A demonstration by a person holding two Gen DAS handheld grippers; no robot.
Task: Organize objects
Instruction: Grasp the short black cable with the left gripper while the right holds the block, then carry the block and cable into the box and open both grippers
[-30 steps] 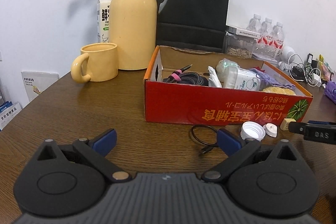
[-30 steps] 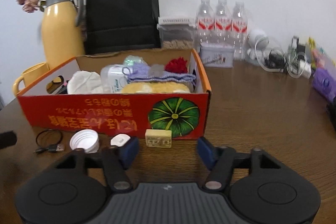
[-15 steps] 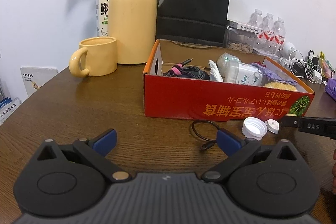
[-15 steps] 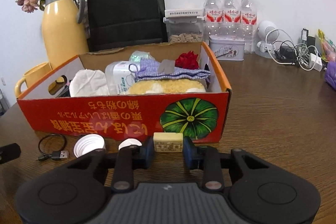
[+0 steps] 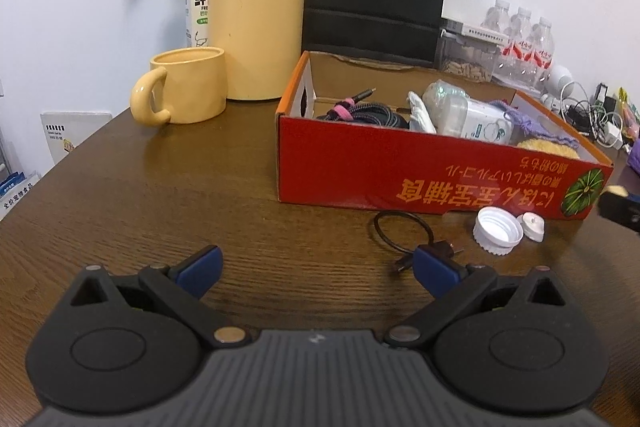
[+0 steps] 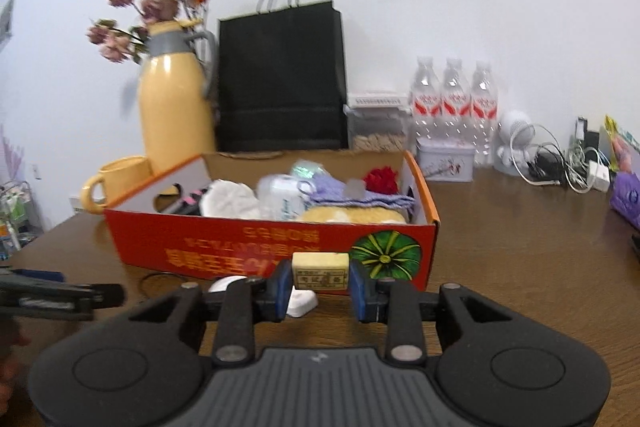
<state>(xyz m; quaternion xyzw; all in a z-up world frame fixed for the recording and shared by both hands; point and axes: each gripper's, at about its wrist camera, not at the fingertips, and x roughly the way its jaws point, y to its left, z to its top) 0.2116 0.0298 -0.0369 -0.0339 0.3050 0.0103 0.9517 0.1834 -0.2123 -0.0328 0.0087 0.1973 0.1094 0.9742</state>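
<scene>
I am gripping a small cream-coloured block (image 6: 320, 269) in my right gripper (image 6: 320, 291), both blue pads pressing on its two ends, and I am holding it clear of the brown table (image 6: 520, 267), just in front of the red cardboard box (image 6: 248, 247). My left gripper (image 5: 316, 269) is hovering over bare tabletop with its jaws standing wide apart and nothing between them. A black looped cable (image 5: 404, 231), a white bottle cap (image 5: 498, 229) and a small white lid (image 5: 531, 225) are lying on the table beside the box's front wall.
</scene>
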